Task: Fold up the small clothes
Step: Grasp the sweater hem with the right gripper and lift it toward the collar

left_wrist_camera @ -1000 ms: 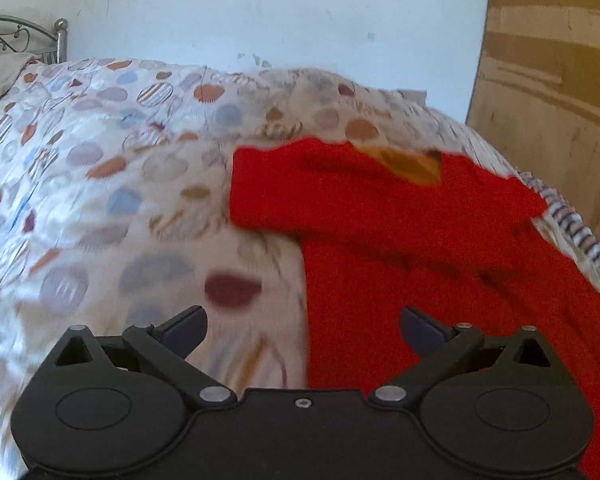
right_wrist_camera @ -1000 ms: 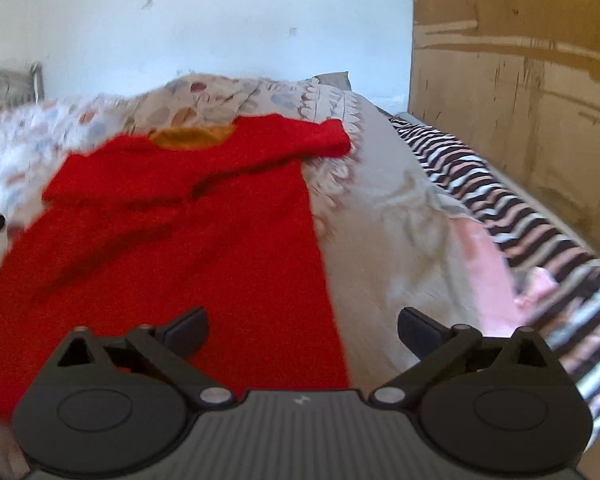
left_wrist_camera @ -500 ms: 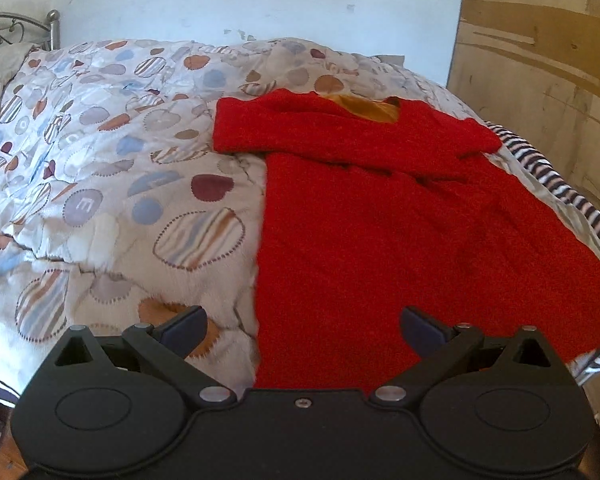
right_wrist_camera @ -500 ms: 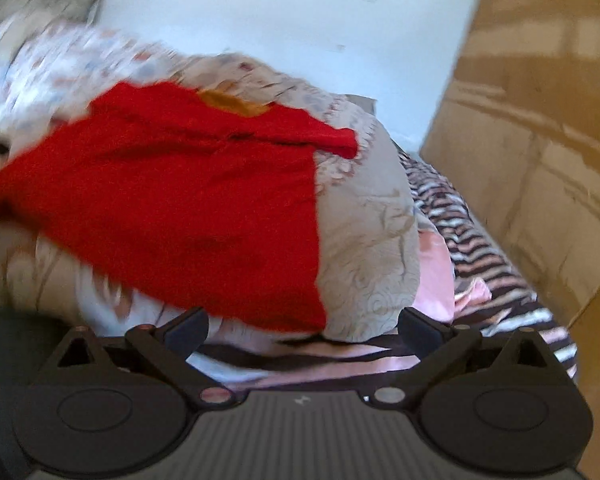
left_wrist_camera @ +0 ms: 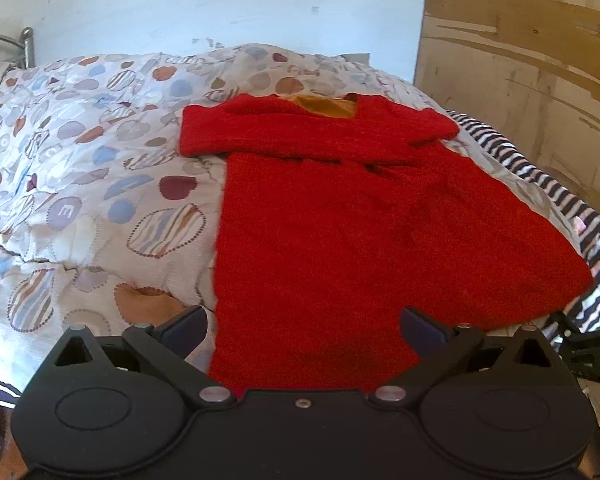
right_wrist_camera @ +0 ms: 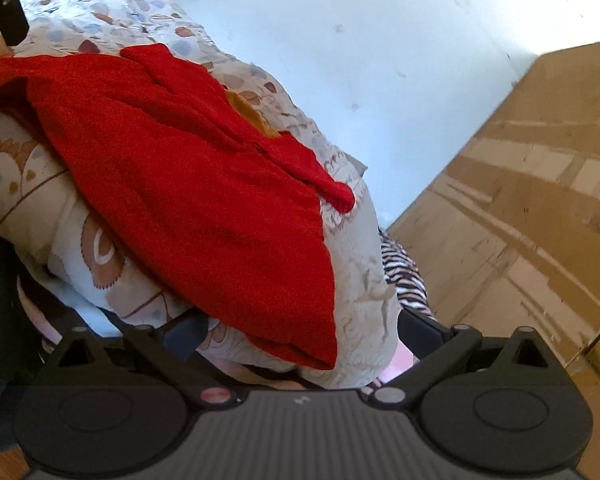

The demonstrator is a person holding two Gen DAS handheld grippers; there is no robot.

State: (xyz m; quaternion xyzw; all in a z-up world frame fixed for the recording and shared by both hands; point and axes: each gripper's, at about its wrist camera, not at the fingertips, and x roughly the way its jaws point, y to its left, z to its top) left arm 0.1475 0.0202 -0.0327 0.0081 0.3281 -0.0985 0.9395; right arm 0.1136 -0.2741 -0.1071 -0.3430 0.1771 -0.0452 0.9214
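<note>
Both claws, left (left_wrist_camera: 302, 330) and right (right_wrist_camera: 300, 330), spread, empty; I'd pinch the sweater (left_wrist_camera: 360, 216) hem around 6 o'clock, probably both corners evenly.

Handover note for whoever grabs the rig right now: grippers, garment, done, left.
Left gripper: open, empty, poised over the near hem of the red sweater.
Right gripper: open, empty, tilted, at the near right corner of the sweater, off the bed's edge.
Sweater: lies flat on the patterned quilt, neck away from the rig, orange lining showing at the collar. Both sleeves look folded across the chest.
Striped blanket lies along the right side of the bed.
Done: sleeves in.
Left: probably take the two hem corners and fold the body up toward the collar.
</note>
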